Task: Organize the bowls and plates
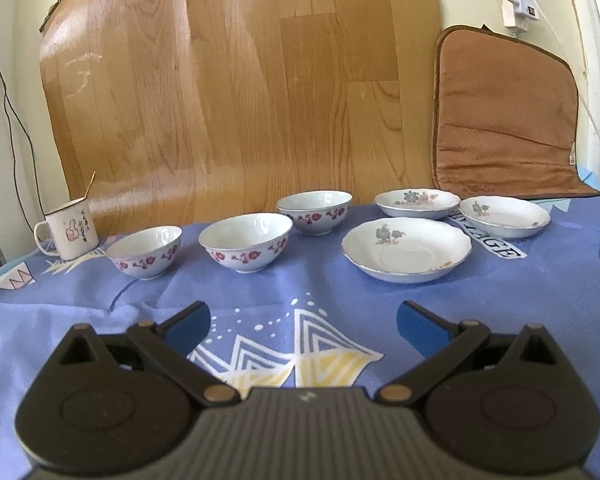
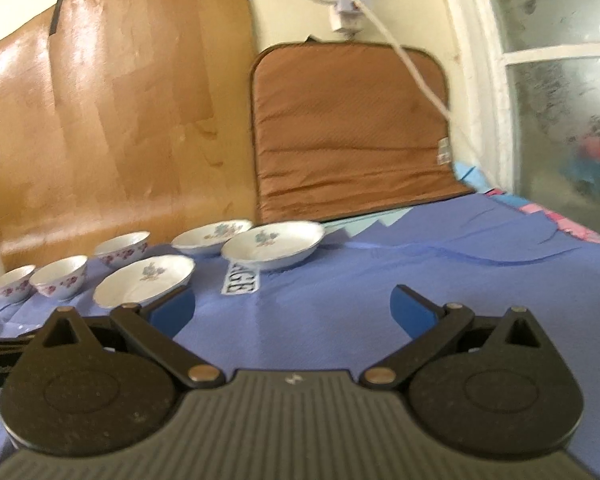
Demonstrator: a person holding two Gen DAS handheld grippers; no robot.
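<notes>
Bowls: three [image 1: 145, 251] [image 1: 245, 243] [image 1: 314, 212], set apart along the worktop's [image 1: 100, 320] far edge, left part. Plates: three [image 1: 406, 249] [image 1: 417, 202] [image 1: 504, 216], clustered rightward. Mug [image 1: 70, 230] at far-left corner. Left tongs [image 1: 304, 326], right tongs [image 2: 292, 309]: both spread wide, empty, above near edge.

Light: bright daylight from the window [image 2: 560, 120] at 3 o'clock.
Glare: sheen on the wood panel [image 1: 220, 80].
Blur: right wrist view smeared.
Edges: fisheye-bent, dark corners.
</notes>
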